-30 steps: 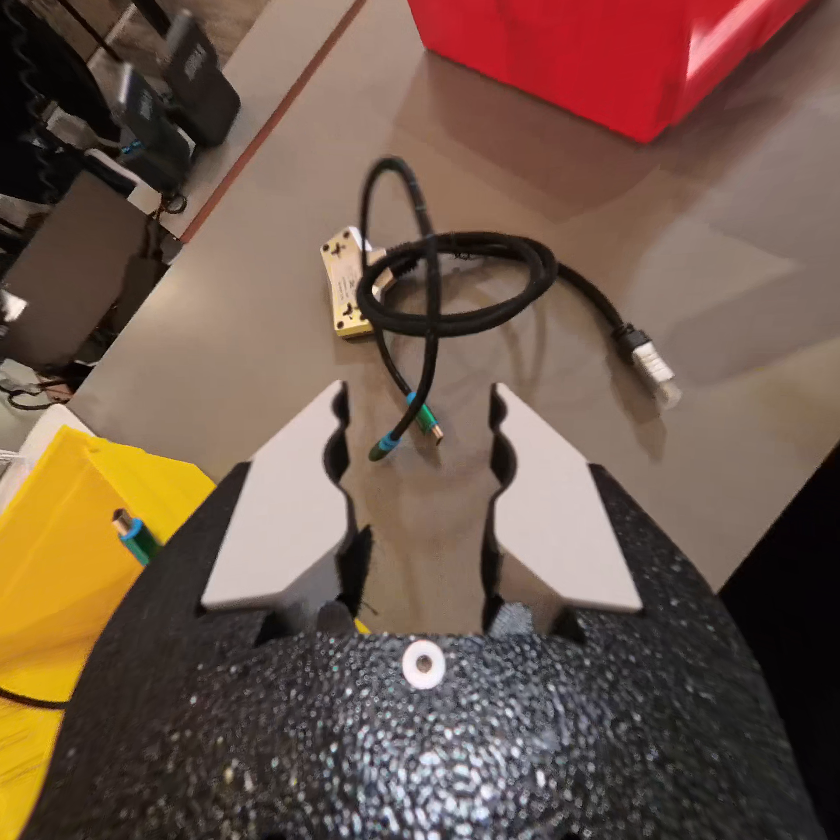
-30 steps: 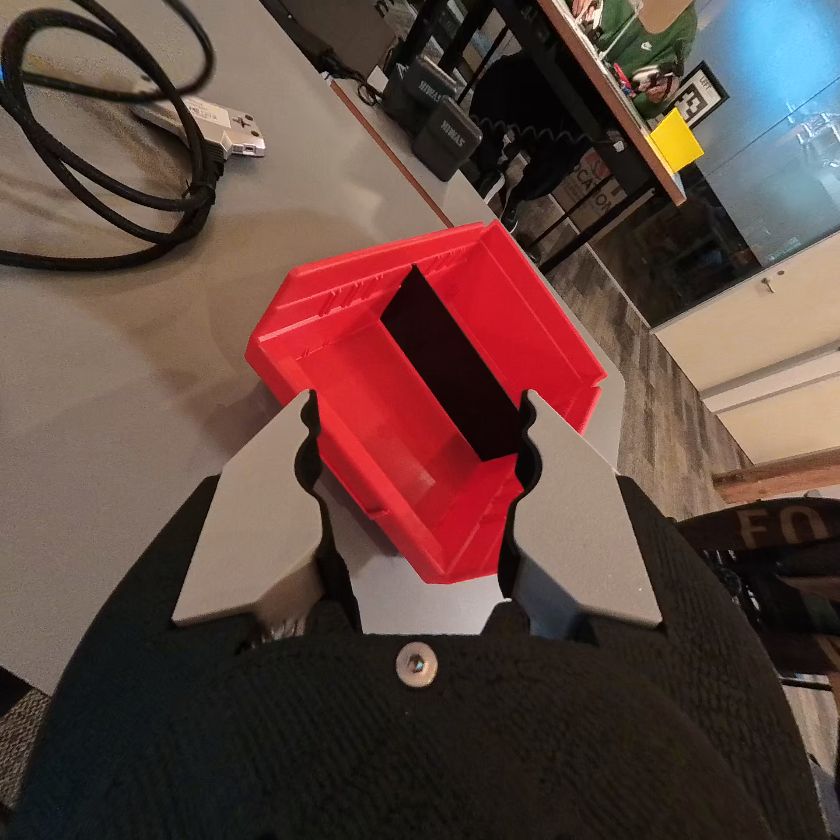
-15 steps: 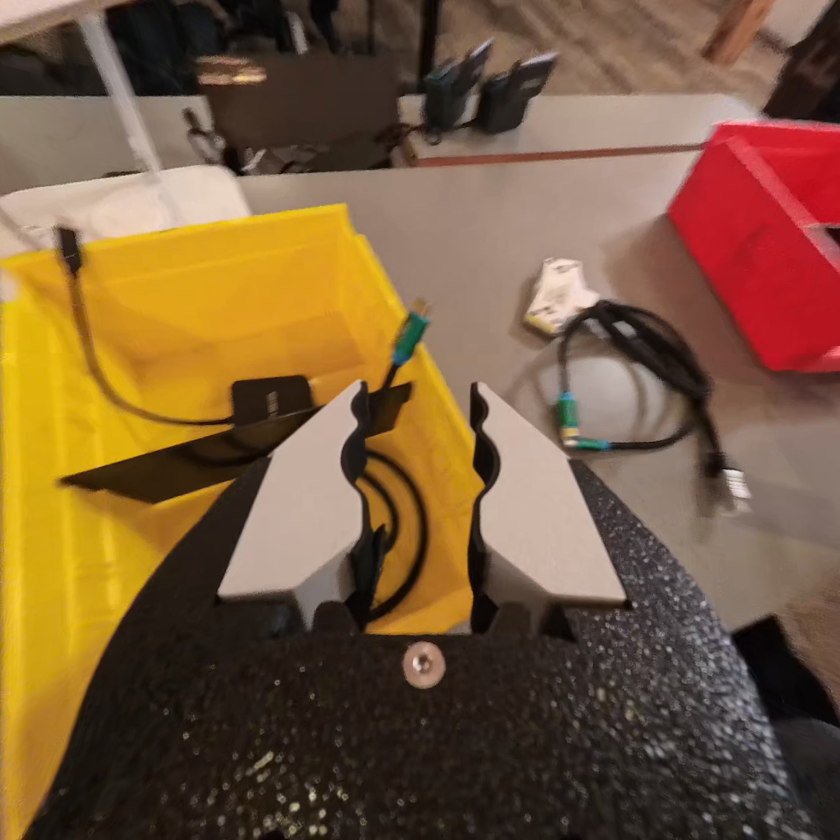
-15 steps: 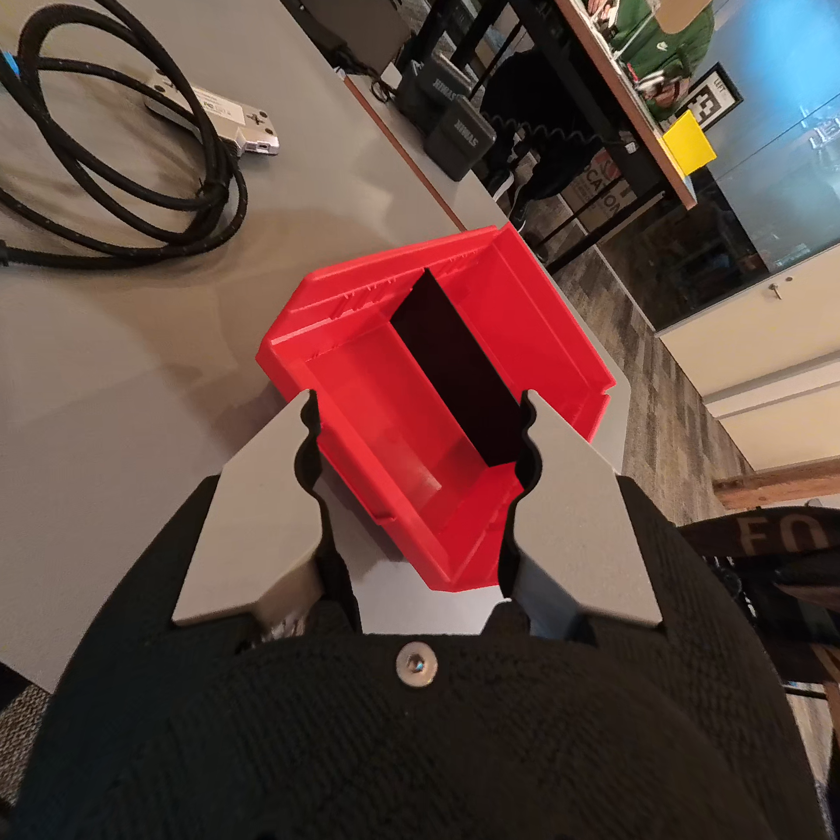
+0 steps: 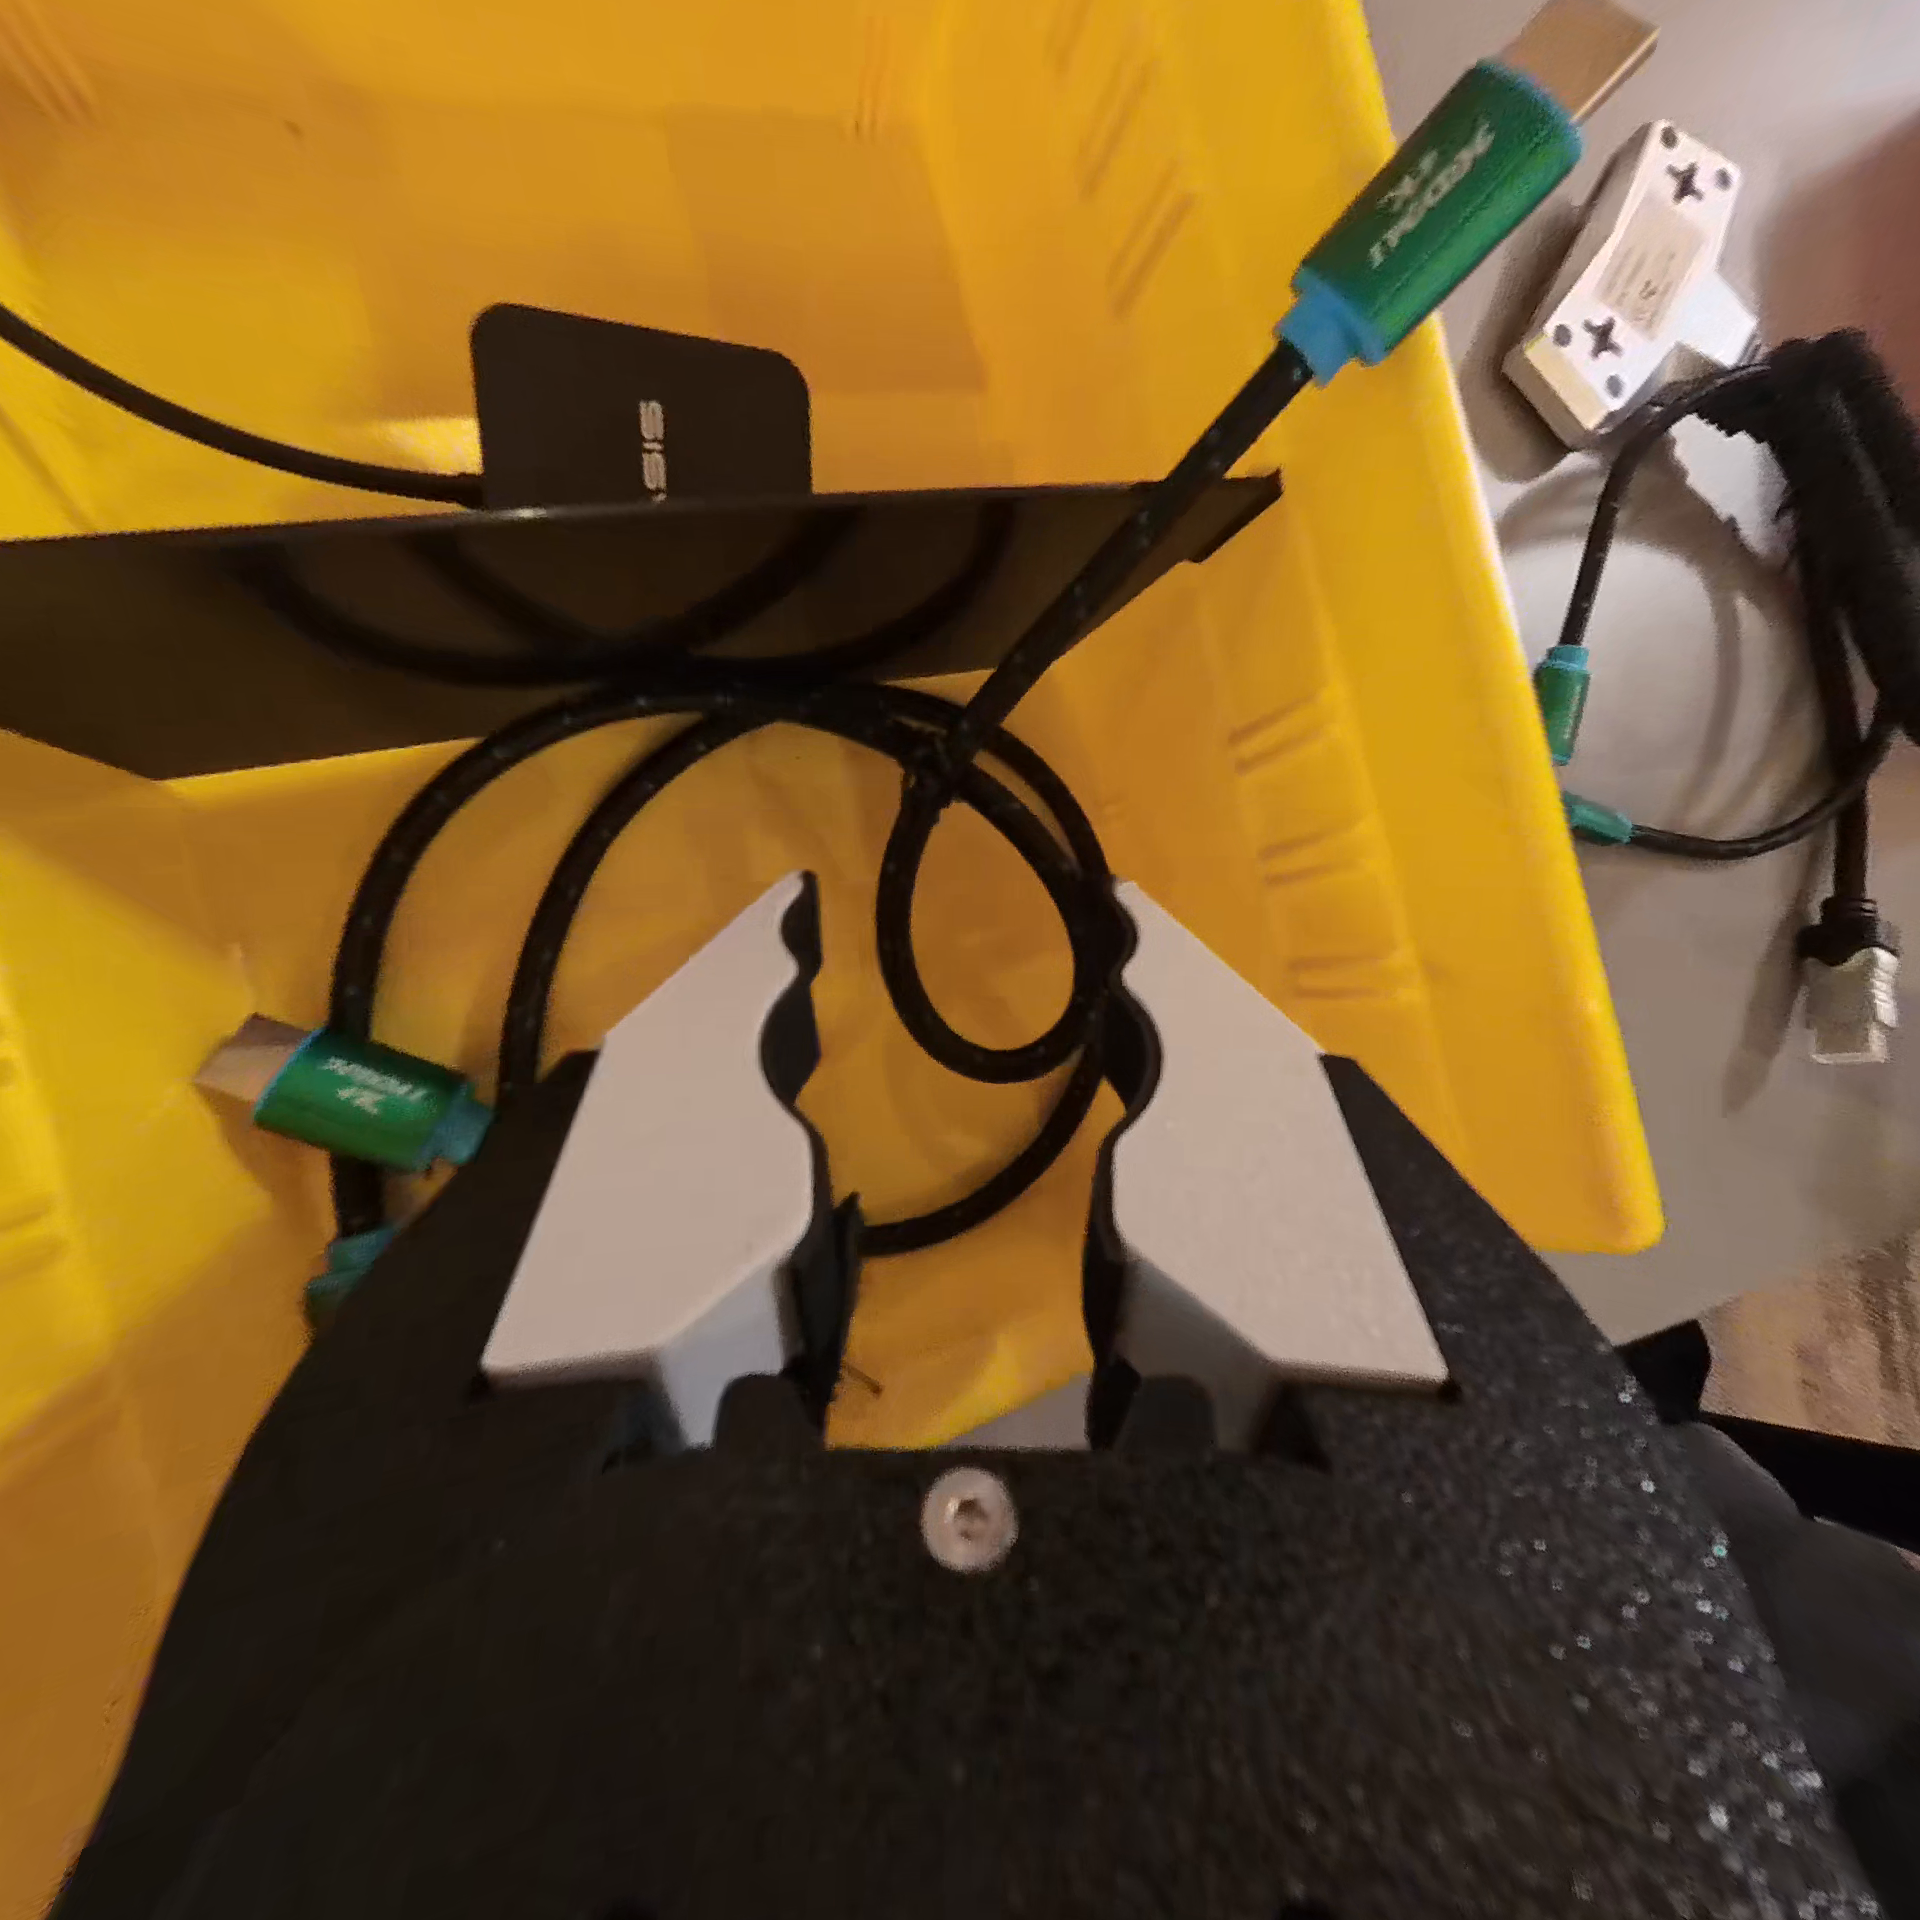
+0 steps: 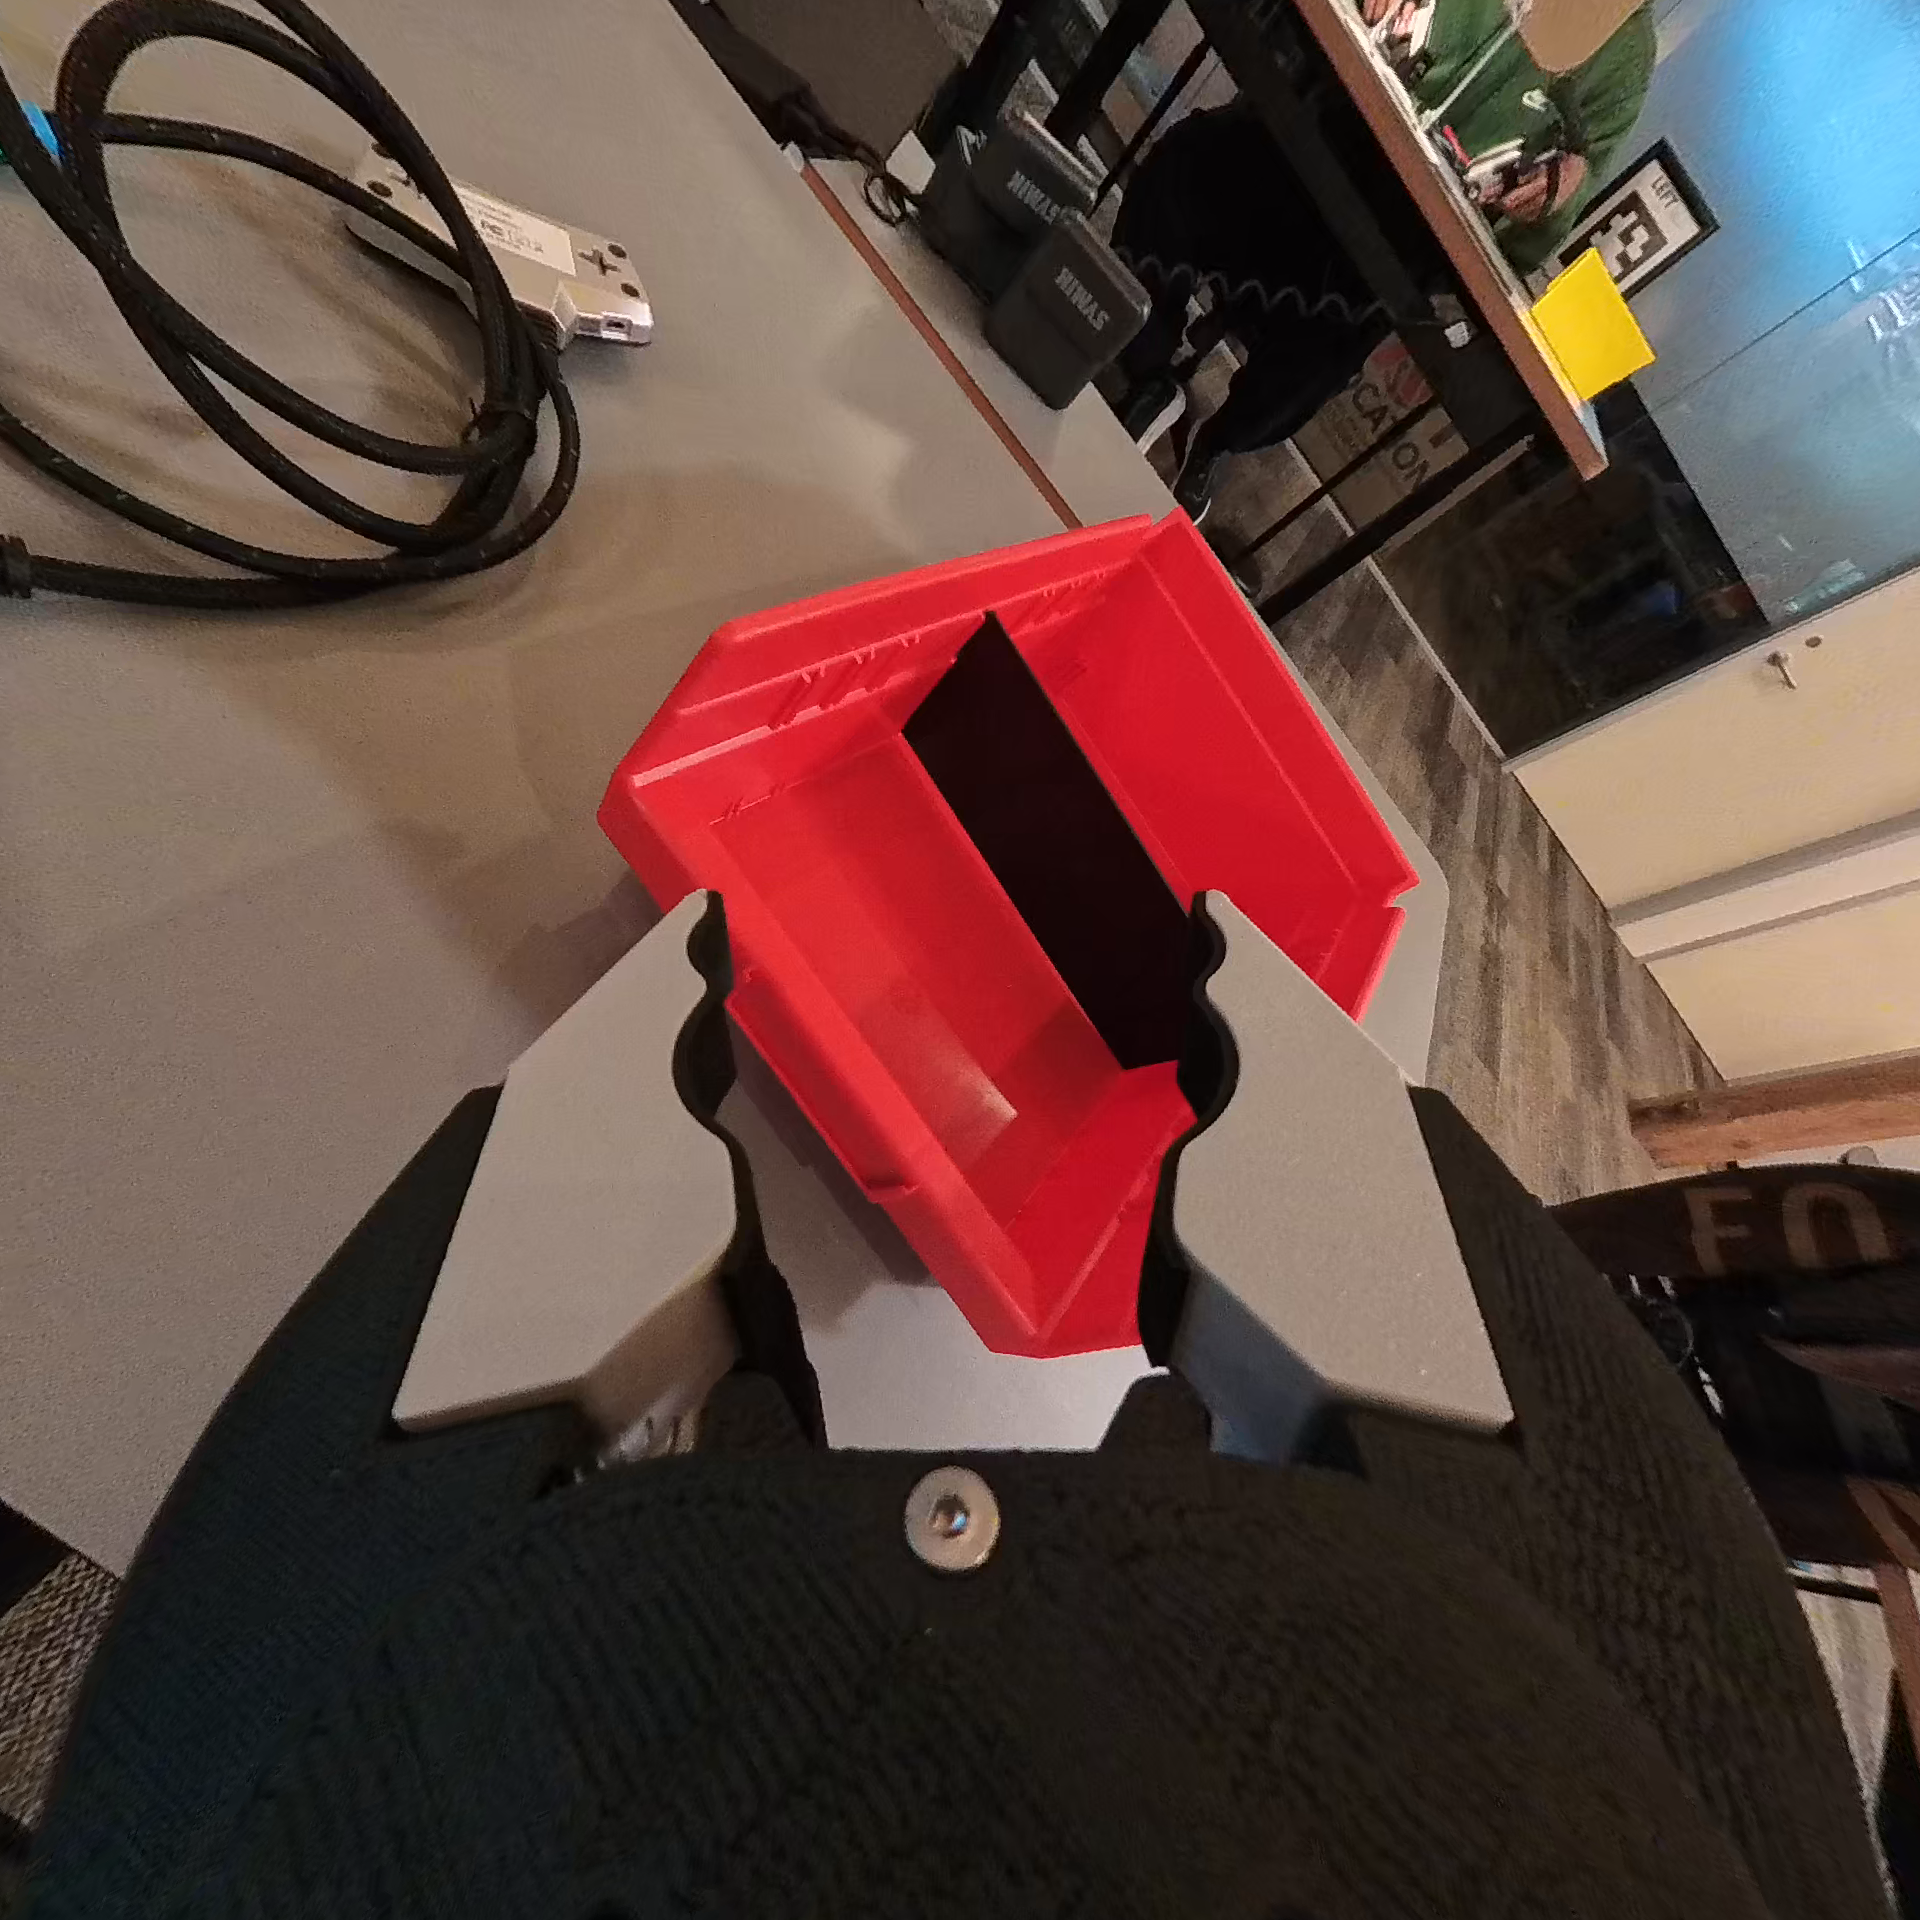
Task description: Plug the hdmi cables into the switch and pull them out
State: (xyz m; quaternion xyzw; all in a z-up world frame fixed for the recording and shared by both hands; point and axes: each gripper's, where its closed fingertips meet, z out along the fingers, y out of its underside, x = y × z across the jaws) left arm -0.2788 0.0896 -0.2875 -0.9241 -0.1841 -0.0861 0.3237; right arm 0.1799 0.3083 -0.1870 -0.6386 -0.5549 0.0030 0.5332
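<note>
Left wrist view: both grippers gape empty; divider hides coiled cable.

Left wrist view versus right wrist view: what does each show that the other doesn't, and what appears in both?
Only the left wrist view shows the yellow bin, its black divider, the coiled HDMI cable with green plugs, and a flat black device.

Only the right wrist view shows the red bin, empty, with its own black divider.

Both show the silver HDMI switch, a black braided cable looped over it, and the grey table.
</note>
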